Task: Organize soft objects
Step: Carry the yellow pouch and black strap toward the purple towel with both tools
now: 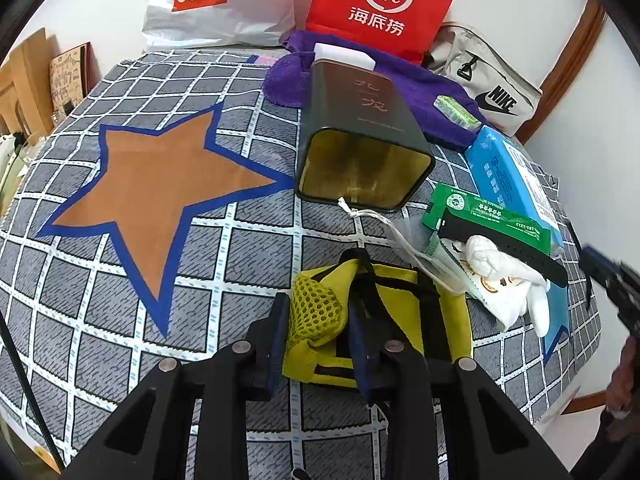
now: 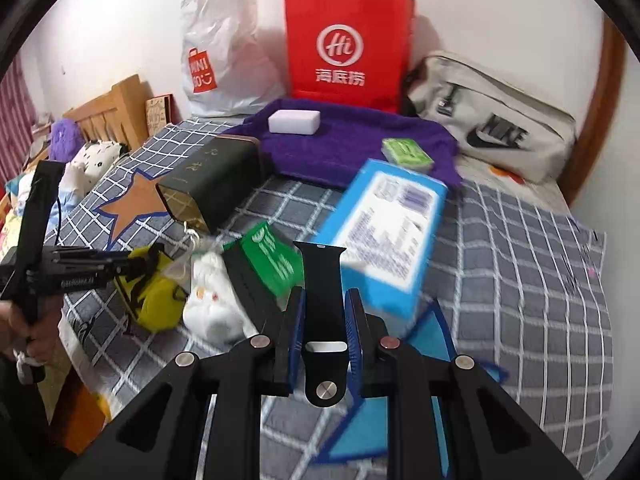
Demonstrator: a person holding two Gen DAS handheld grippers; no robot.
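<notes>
Jaws first: in the left wrist view the left gripper (image 1: pixel 320 330) had its jaws pinching the yellow mesh pouch (image 1: pixel 336 316), blue pads pressed into the fabric on both sides, with the pouch sitting low on the checkered bedspread (image 1: pixel 120 300) near the front edge. Right past it lay the open dark tin (image 1: pixel 360 144) on its side, mouth facing the camera, so my guess was this was the gather-and-stow step and the pouch could go in there next, which would call for lifting it and lining it up with that opening. That view also showed a black strap across the green packet (image 1: pixel 492 216) and a white glove (image 1: pixel 504 276) beside the blue tissue pack (image 1: pixel 508 176). Over in the right wrist view, the right gripper (image 2: pixel 325 316) was closed on the black watch strap (image 2: pixel 323 280), held up off the bed, pin end nearest the lens. Only this view showed the strap actually gripped, the white block (image 2: pixel 294 121) sitting plainly on the purple towel (image 2: pixel 352 140), and stuffed toys off the bed's left side. It was motion-blurred, though, and the tin's mouth was turned away.
</notes>
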